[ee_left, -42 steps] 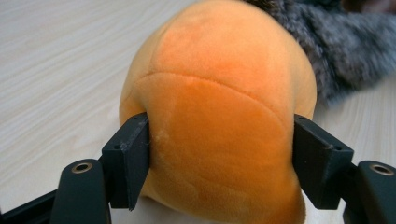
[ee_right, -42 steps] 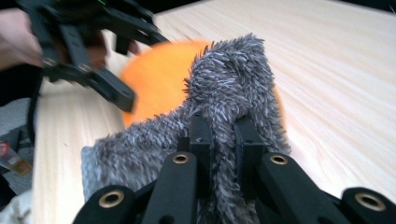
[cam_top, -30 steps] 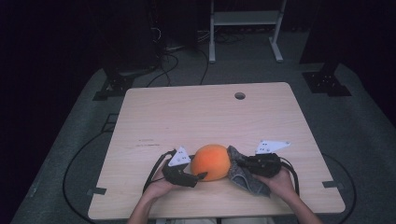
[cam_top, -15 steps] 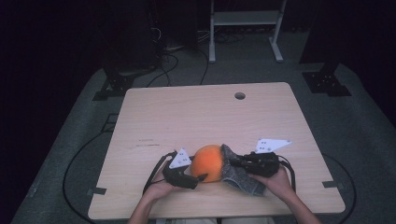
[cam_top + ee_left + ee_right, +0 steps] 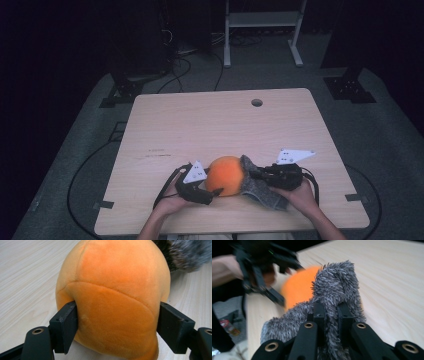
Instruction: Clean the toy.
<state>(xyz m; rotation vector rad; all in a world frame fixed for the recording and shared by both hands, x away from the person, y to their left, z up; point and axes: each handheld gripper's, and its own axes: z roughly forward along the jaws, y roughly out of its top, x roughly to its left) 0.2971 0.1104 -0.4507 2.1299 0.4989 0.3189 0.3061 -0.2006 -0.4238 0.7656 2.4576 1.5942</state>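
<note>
Your round orange plush ball (image 5: 112,297), seamed and short-napped, sits near the front edge of the pale wood-grain counter (image 5: 220,125). Your left gripper (image 5: 116,326) clasps its sides. Your right gripper (image 5: 330,315) pinches the shaggy grey fabric (image 5: 337,287) draped against the ball, whose lower part stays hidden.

The room is seen dim and bluish in the high view, with the floor swallowed in black beyond the table (image 5: 220,125), which is lit evenly from above. Only soft shadows are cast. The left gripper view is bright and sharp on the orange plush ball (image 5: 112,297). In the right gripper view the grey fuzzy cloth (image 5: 334,290) is rendered crisply, while the left gripper (image 5: 262,267) behind is smeared by blur.
</note>
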